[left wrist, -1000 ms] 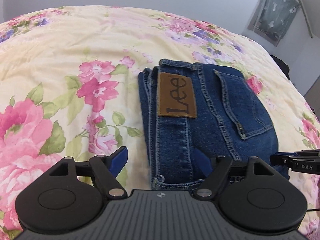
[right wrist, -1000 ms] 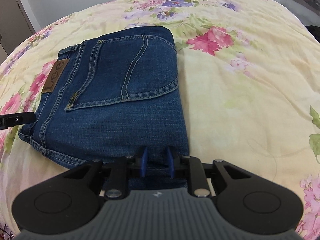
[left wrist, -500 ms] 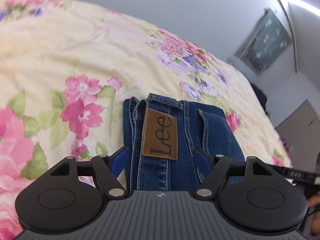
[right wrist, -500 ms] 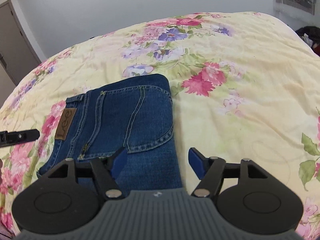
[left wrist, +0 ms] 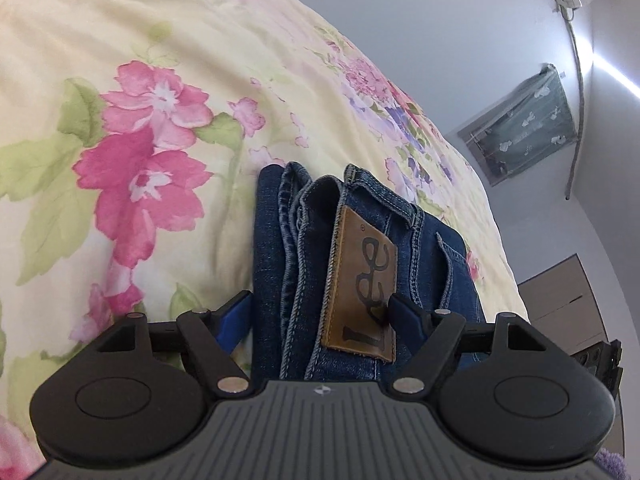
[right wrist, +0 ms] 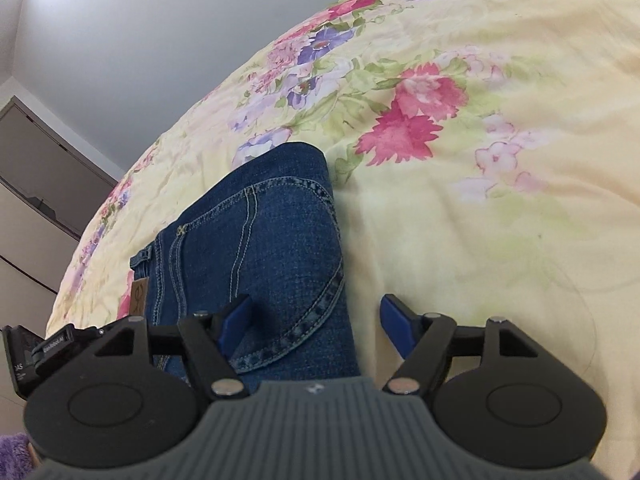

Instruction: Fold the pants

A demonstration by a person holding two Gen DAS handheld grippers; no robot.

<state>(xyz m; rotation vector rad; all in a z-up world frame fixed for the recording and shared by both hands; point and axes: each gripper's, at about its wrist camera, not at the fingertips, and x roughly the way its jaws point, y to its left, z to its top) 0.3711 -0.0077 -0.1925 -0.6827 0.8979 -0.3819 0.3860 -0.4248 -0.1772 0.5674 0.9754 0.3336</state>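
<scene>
The blue jeans [left wrist: 304, 248] lie folded into a thick stack on the floral bedspread, with the brown Lee patch [left wrist: 362, 284] on top. My left gripper [left wrist: 320, 314] is open, its blue fingers straddling the waistband end of the stack at a low angle. In the right wrist view the jeans [right wrist: 256, 248] show the back pocket. My right gripper [right wrist: 316, 322] is open, its left finger over the denim and its right finger over the bedspread, straddling the folded edge. The other gripper's black body [right wrist: 36, 344] shows at the left edge.
The yellow floral bedspread [left wrist: 140, 120] spreads all around the jeans. A grey wall with a hanging dark cloth [left wrist: 524, 128] stands behind. A brown wardrobe [right wrist: 36, 176] stands at the left in the right wrist view.
Both grippers have dropped low and close to the folded jeans, one at each end. The right gripper, shut a second ago, opened. The jeans have not moved.
</scene>
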